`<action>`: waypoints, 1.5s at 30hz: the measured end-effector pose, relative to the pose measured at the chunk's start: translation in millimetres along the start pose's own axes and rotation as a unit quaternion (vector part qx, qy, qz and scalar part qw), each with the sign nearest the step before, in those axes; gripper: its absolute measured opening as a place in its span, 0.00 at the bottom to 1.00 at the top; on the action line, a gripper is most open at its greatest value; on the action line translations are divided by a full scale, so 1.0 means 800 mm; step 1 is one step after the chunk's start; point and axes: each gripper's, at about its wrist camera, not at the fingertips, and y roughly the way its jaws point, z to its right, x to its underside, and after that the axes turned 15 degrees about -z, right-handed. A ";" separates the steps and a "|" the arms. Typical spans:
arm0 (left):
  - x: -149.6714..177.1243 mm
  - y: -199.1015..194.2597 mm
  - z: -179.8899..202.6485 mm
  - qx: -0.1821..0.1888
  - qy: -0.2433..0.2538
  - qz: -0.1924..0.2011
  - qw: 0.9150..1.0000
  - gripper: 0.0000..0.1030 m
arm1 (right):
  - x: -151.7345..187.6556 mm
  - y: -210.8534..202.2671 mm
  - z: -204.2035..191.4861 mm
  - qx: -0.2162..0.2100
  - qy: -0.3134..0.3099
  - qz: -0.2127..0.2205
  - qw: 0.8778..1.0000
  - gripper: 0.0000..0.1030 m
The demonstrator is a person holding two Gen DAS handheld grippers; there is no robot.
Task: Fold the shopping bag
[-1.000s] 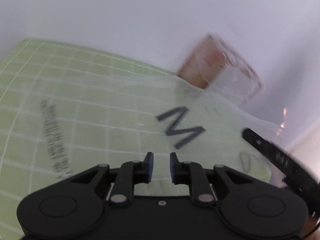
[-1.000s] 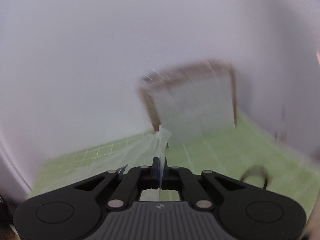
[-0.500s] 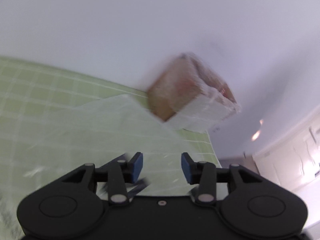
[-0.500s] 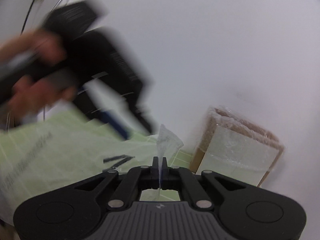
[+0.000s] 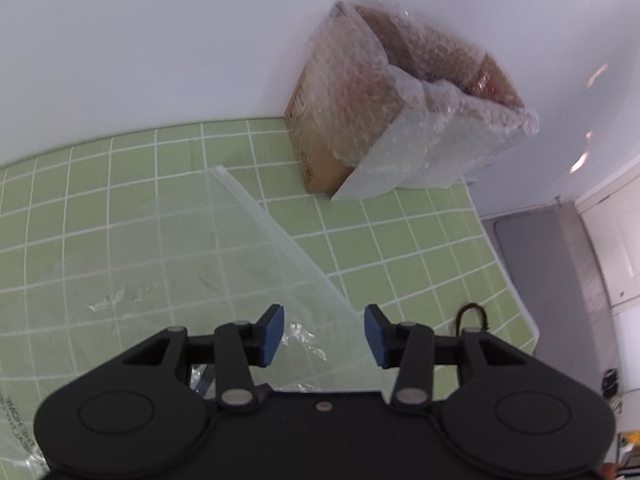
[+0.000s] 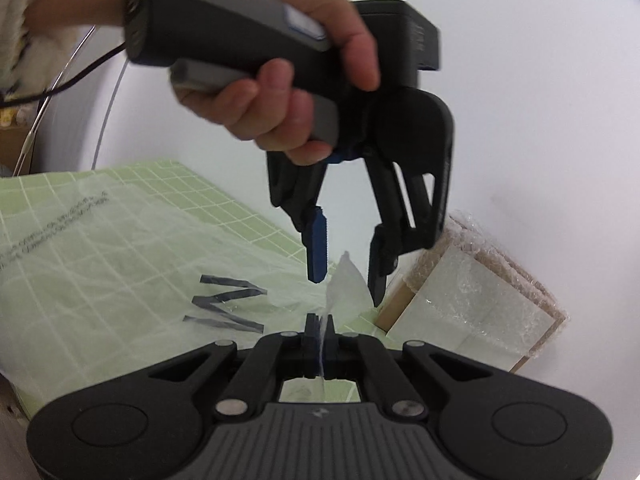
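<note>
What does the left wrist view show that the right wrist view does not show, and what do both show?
Only the left wrist view: the mat's far right edge, a dark loop lying on it, and the grey floor beyond.

Only the right wrist view: the hand holding the left claw, the black letters on the bag, and the right claw shut on a bag corner.

Both: the clear shopping bag, the green grid mat, the bubble-wrapped box, and the open left claw.

The shopping bag [image 6: 120, 276] was of thin, clear plastic with a dark "M" printed on it and small lines of text near one side. It lay spread over the green grid mat, slightly wrinkled. One corner was lifted off the mat and stood up in a small peak.
</note>
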 end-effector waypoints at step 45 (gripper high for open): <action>0.081 -0.059 -0.017 0.176 -0.019 0.219 0.960 0.02 | 0.022 0.016 0.028 -0.120 0.324 -0.042 0.937 0.28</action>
